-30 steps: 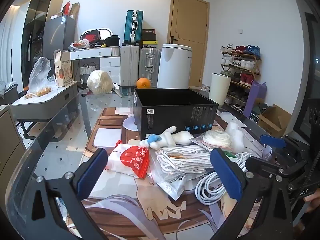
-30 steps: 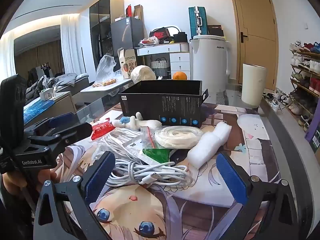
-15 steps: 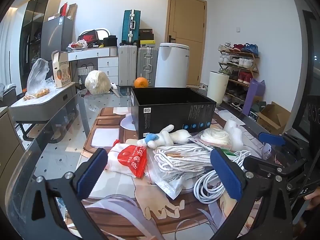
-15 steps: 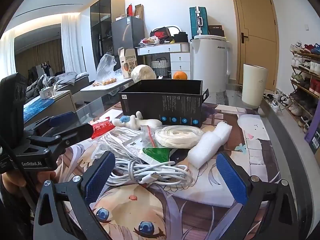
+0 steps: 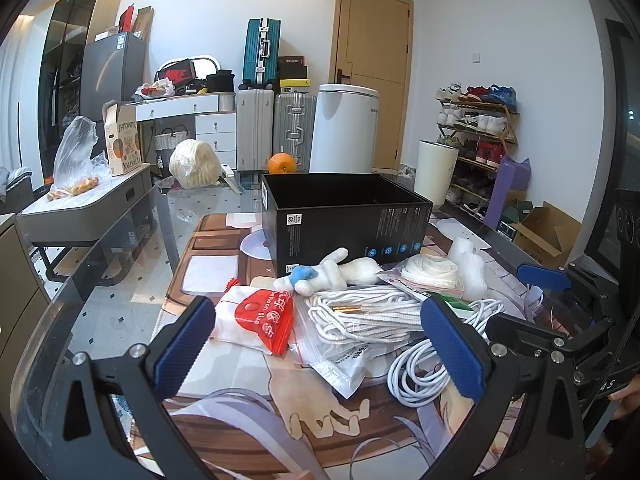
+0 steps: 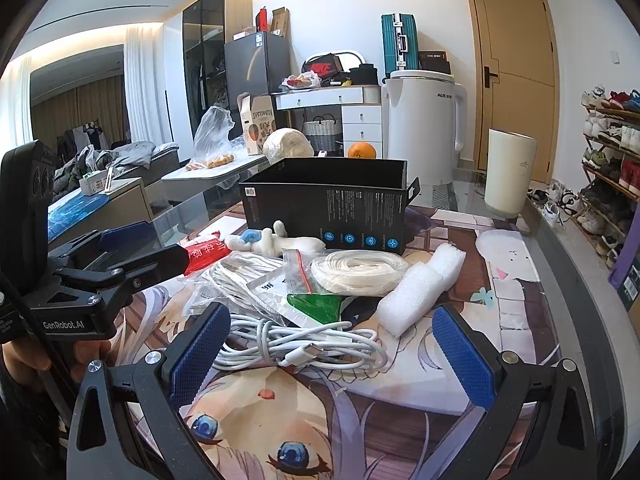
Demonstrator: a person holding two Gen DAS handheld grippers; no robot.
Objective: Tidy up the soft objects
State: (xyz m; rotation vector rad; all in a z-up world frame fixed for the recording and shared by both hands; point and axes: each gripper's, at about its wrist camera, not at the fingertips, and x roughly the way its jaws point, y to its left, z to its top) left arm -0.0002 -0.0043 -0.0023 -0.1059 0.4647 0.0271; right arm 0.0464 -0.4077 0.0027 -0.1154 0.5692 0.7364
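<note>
An open black box [image 5: 344,216] [image 6: 332,204] stands on the table behind a pile of soft things. In the pile lie a white plush toy with a blue cap [image 5: 328,272] [image 6: 272,242], a red and white packet [image 5: 256,316], bagged white rope [image 5: 360,312], a coil of white cord [image 6: 356,270], white foam wrap [image 6: 420,288] and a white charging cable [image 6: 296,344] [image 5: 420,372]. My left gripper [image 5: 316,348] is open in front of the packet and rope. My right gripper [image 6: 328,360] is open just short of the charging cable. Neither holds anything.
A printed anime mat [image 6: 360,420] covers the glass table. An orange [image 5: 282,163] and a wrapped round bundle [image 5: 195,163] sit past the box. Suitcases [image 5: 276,128], a white appliance [image 5: 344,128] and a shoe rack [image 5: 476,132] line the walls.
The left wrist view has shifted slightly, the pile and box sitting a little further left and lower. The right gripper has barely moved. Both stay open and nothing on the table moved.
</note>
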